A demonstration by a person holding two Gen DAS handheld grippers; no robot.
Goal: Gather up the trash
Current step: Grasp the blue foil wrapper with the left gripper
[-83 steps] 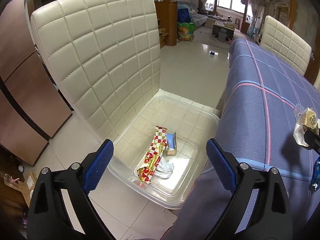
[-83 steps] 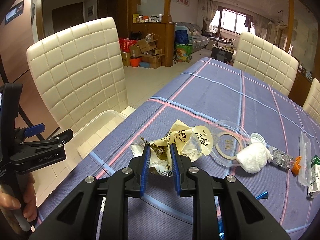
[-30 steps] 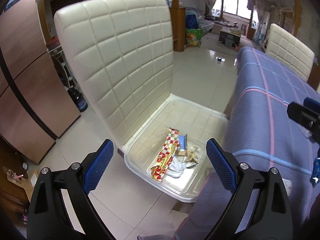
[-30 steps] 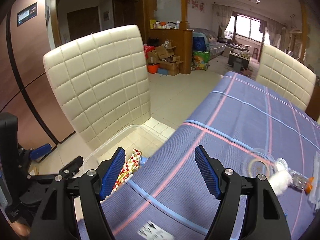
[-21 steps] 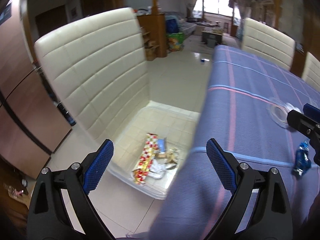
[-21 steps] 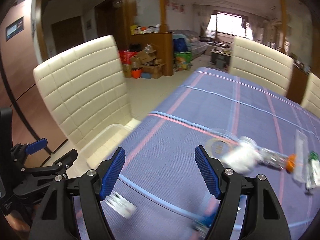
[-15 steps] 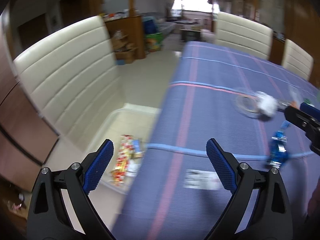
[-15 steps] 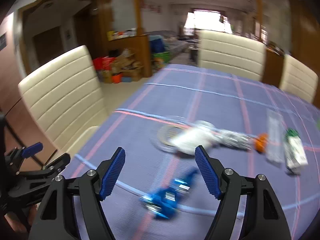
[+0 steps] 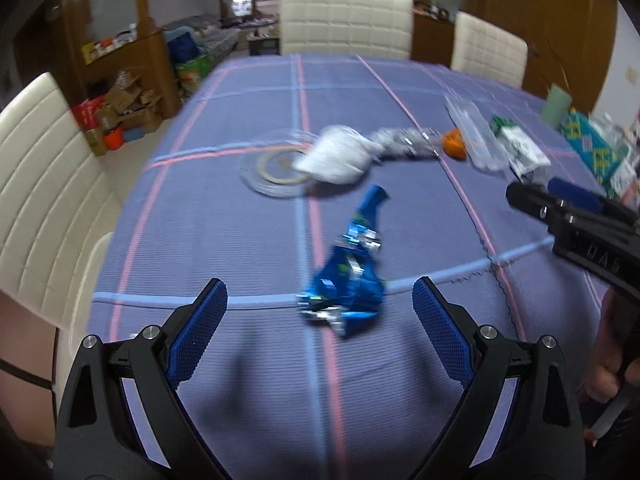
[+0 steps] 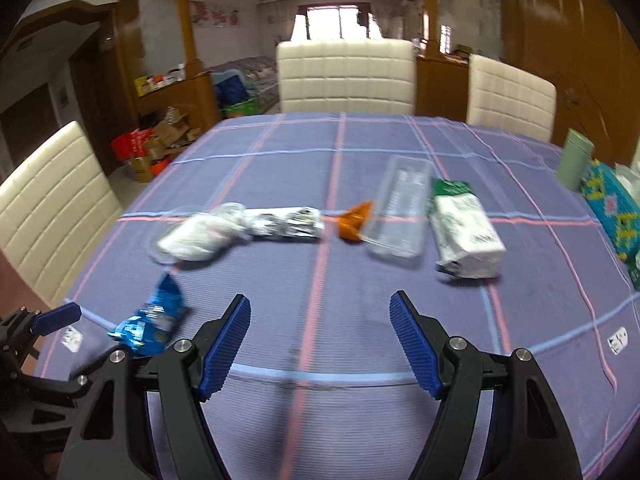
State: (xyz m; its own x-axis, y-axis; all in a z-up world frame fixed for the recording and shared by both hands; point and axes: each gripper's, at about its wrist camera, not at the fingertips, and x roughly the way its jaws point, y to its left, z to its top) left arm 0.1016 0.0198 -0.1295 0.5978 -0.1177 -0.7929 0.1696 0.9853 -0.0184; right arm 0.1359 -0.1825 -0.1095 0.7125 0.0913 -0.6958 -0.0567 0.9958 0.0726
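Table w/ purple plaid cloth (image 10: 320, 168), trash strewn across it. Left gripper (image 9: 318, 322) hangs over the near edge, jaws spread wide, nothing between them; crumpled blue wrapper (image 9: 348, 280) lies on the cloth just beyond, roughly centred between the 2 blue pads (image 9: 198, 326). Right gripper (image 10: 320, 338) also wide open & empty, over bare cloth further right; in its view the same blue wrapper sits near-left.

Farther back, a row of trash left to right: white wad (image 10: 196, 238) on a clear round lid (image 9: 276, 176), silvery foil wrapper (image 10: 284, 222), orange scrap (image 10: 354, 220), clear plastic tray (image 10: 400, 208), green & white pack (image 10: 466, 232). Green cup (image 10: 574, 158) stands far right. 3 cream chairs (image 10: 346, 76) around the table. Picture slightly motion-blurred.
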